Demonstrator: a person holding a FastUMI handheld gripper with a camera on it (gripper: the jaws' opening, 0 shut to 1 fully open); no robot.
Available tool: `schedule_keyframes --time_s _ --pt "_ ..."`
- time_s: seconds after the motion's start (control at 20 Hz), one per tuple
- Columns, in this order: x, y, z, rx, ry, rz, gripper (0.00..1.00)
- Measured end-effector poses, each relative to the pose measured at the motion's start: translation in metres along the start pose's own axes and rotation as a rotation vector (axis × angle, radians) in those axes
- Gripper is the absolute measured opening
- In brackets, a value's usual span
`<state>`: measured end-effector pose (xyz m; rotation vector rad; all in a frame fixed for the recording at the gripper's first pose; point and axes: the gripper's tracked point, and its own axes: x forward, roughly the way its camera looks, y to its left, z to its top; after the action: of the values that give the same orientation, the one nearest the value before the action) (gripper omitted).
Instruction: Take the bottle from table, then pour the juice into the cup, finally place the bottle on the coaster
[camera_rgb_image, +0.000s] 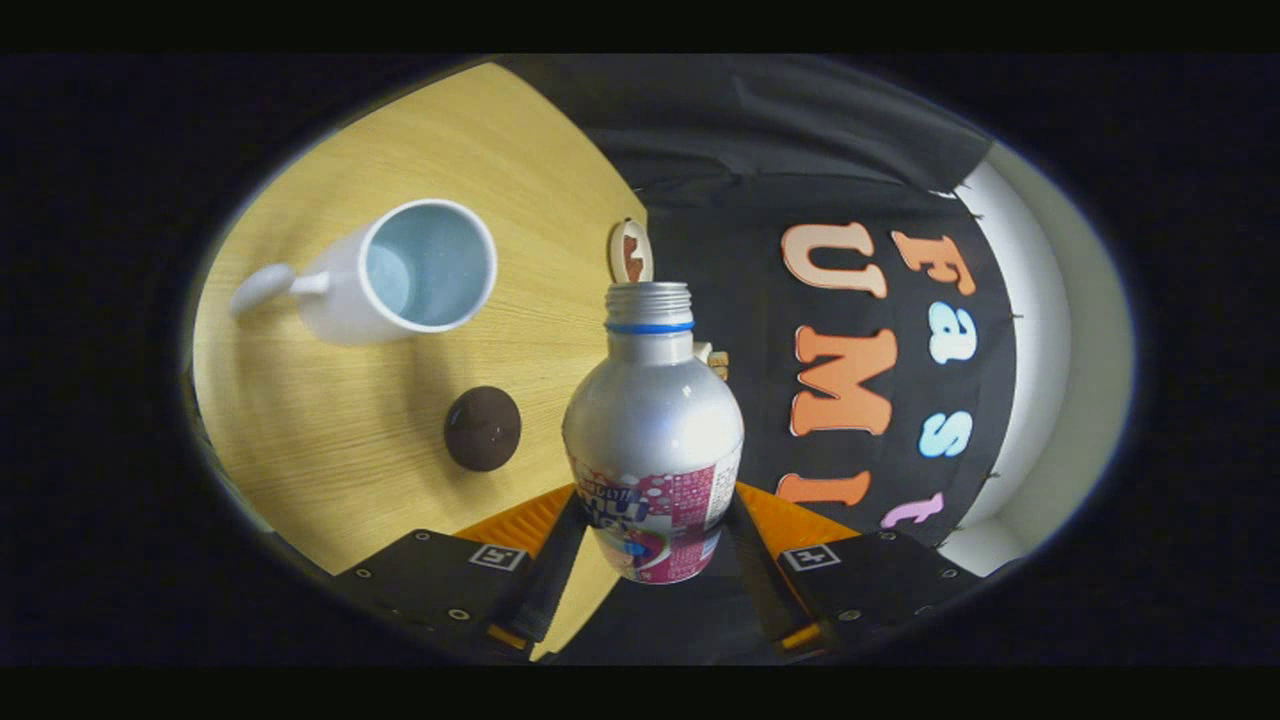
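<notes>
Clamped between my gripper's fingers, the uncapped aluminium juice bottle tilts toward the white mug, ready to pour.

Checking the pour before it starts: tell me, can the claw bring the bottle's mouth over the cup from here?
Probably yes. The claw is shut on the bottle, whose cap is off, and bare table lies between it and the cup. Only the dark coaster sits nearby, low and flat.

A light wooden table with a curved edge fills one side of the booth, its grain running in fine lines. Black cloth hangs behind it, beside a white wall.
</notes>
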<state>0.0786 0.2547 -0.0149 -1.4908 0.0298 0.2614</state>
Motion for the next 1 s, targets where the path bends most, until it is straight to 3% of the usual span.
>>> schedule_keyframes --time_s 0.2,0.75,1.0 --pt "0.012 -0.001 -0.003 0.318 -0.007 0.044 0.78" --pt "0.048 0.004 -0.002 0.992 -0.054 0.098 0.78" --pt "0.065 0.023 -0.003 1.222 -0.055 0.144 0.77"
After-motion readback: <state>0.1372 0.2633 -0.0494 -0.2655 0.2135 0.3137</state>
